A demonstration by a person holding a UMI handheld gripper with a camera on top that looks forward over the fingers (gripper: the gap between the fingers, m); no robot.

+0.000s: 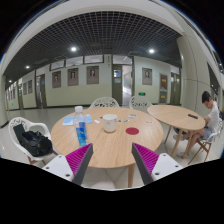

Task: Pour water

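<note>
Claw (112,160) of mine hangs released, its pink pads (80,158) spread wide with nothing between them. Beyond the fingers, a clear water bottle (81,127) with a blue label stands on the round wooden table (100,148), left of a white cup (109,123) and a red coaster (132,130). Bare tabletop lies between the bottle and my fingers. Label wording is too small to read. Chairs (30,140) ring the table; a person (210,112) sits at a second table (175,116), right.

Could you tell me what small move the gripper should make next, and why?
Probably move forward toward the bottle. The gripper is open and empty, the bottle stands upright on the table beyond the fingers, left of the cup.
</note>
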